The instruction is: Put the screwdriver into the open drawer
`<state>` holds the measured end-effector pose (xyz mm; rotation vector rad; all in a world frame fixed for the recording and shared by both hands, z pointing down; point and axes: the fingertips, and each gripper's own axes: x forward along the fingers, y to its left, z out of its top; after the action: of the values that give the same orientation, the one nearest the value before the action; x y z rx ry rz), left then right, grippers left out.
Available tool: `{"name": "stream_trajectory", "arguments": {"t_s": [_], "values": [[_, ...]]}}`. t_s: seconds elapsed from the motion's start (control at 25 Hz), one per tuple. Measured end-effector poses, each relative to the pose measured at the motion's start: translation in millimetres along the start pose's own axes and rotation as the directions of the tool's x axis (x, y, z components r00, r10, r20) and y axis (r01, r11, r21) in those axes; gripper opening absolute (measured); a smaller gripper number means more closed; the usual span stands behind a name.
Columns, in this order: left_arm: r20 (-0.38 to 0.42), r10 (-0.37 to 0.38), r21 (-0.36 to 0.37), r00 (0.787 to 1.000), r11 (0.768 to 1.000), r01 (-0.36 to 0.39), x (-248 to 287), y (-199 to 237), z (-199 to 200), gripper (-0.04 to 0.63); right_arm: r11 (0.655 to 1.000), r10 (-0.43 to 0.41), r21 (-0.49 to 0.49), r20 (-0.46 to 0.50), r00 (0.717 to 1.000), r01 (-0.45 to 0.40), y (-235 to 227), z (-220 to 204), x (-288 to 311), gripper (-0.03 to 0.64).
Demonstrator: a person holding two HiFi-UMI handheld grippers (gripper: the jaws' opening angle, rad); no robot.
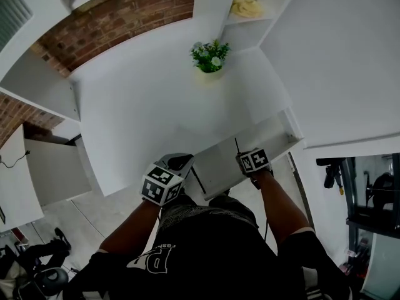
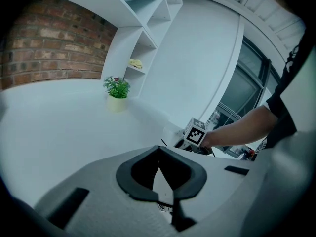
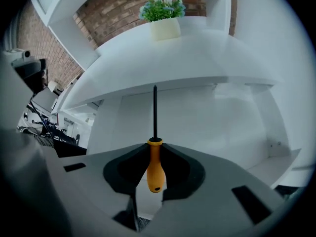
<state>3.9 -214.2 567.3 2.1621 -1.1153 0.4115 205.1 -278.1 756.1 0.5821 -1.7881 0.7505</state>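
Holding screwdriver (image 3: 155, 164) at the open drawer (image 3: 207, 127)

Right gripper (image 3: 155, 149): jaws closed on the screwdriver's handle, one dark pad pressing each side. Handle is orange, smooth and bulbous, narrowing toward the shaft, with a small dark hole near the rounded butt. The butt end sits back between the jaws. The shaft is thin, straight and black and runs forward from a collar at the handle's top. Tip shape is too small to tell.

Left gripper (image 2: 159, 149): jaws brought together, pads touching at the tips, nothing between them. It hangs beside the tabletop's (image 1: 144, 99) near edge, left of the drawer.

Position, head view: the right gripper (image 1: 253, 162) is at the drawer's (image 1: 278, 136) front edge, and the screwdriver's shaft (image 1: 236, 145) reaches forward over the white interior. The left gripper (image 1: 165, 181) is just beside the drawer's left corner. Whether the screwdriver touches the drawer cannot be told.

Drawer: white, pulled out from under the white tabletop. In the right gripper view the shaft points toward its back.

Farther back: a small potted plant (image 1: 210, 56) with green leaves and pale flowers stands on the tabletop. Behind it are a brick wall (image 1: 119, 17) and white shelves (image 1: 250, 27).
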Motion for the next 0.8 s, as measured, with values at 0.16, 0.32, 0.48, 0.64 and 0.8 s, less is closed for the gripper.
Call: {"name": "stream_trajectory", "arguments": {"t_s": [0.16, 0.32, 0.48, 0.64, 0.8], "values": [[0.000, 0.024, -0.030, 1.000, 0.999, -0.024, -1.7, 2.4, -4.4, 0.018, 1.000, 0.018, 0.026, -0.026, 0.999, -0.017, -1.9, 2.6, 12.2, 0.077], [-0.010, 0.051, -0.057, 0.999, 0.997, -0.051, -3.3, 5.5, -12.3, 0.017, 1.000, 0.018, -0.019, -0.072, 0.997, -0.019, -3.0, 5.3, 30.0, 0.077], [-0.021, 0.077, -0.091, 0.997, 0.993, -0.078, -5.1, 8.1, -21.8, 0.017, 0.998, 0.019, -0.050, -0.118, 0.993, -0.025, -5.5, 4.6, 49.8, 0.077], [-0.022, 0.107, -0.122, 0.994, 0.987, -0.109, -7.4, 11.8, -28.2, 0.018, 0.999, 0.012, -0.036, -0.126, 0.992, -0.016, -13.0, 8.2, 63.8, 0.077], [-0.024, 0.125, -0.142, 0.992, 0.982, -0.127, -9.2, 15.0, -33.2, 0.018, 1.000, 0.009, -0.026, -0.136, 0.991, -0.013, -19.7, 11.1, 72.4, 0.077]]}}
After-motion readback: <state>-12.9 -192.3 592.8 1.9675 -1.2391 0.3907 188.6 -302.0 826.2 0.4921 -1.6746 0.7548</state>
